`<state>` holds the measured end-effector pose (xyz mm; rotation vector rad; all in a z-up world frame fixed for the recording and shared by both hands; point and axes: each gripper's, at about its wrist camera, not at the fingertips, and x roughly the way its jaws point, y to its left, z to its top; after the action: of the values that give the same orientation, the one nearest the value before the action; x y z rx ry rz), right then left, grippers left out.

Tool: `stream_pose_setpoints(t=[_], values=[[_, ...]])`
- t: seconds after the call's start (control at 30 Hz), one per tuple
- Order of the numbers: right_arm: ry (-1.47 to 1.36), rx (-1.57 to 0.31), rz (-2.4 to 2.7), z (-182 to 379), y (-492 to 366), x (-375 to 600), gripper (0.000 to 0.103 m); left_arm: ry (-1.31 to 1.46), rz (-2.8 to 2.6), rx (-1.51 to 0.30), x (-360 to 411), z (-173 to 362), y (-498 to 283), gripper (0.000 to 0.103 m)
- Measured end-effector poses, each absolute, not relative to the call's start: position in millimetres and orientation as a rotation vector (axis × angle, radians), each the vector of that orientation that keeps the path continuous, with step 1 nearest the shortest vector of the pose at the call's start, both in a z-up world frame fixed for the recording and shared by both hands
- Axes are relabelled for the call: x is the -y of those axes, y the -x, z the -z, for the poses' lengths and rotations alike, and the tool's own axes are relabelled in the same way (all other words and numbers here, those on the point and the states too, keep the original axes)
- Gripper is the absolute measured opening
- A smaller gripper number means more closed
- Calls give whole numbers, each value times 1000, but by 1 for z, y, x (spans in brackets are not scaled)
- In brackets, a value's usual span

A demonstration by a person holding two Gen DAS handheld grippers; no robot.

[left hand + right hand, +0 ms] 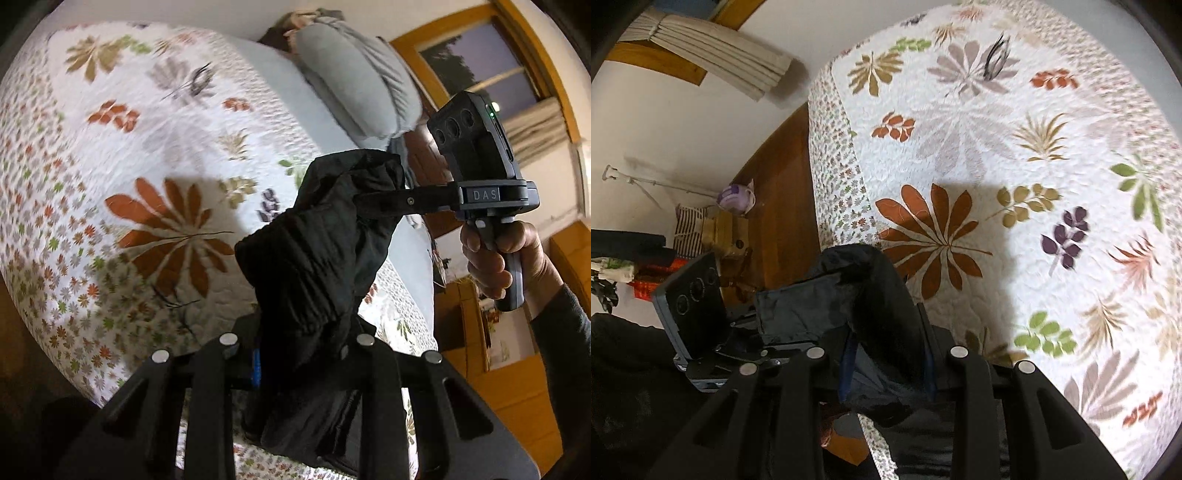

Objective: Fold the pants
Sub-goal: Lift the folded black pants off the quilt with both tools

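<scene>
Below, a floral quilt (1015, 147) covers the bed beside wooden flooring (779, 192)

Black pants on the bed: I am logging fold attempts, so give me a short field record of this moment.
garment: black pants, bunched, lifted off the quilt
left gripper: shut on the pants fabric
right gripper: shut on another part of the pants, held by a hand
surface: floral quilt on a bed
fold state: not yet folded or laid flat
background: grey pillow
</scene>
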<state>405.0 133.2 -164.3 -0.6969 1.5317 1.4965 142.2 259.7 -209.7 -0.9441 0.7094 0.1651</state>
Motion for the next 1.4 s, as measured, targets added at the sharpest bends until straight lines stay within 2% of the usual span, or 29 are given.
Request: stream_pose_setpoints(t=[0.67,1.4], values=[[499,-1342,-1389,62,-402,26,30,669,-46,-692,-154,125,-141,24],[395,-1249,-1260,33,-397,152,30,476,71,-710,-57,89,-144,24]])
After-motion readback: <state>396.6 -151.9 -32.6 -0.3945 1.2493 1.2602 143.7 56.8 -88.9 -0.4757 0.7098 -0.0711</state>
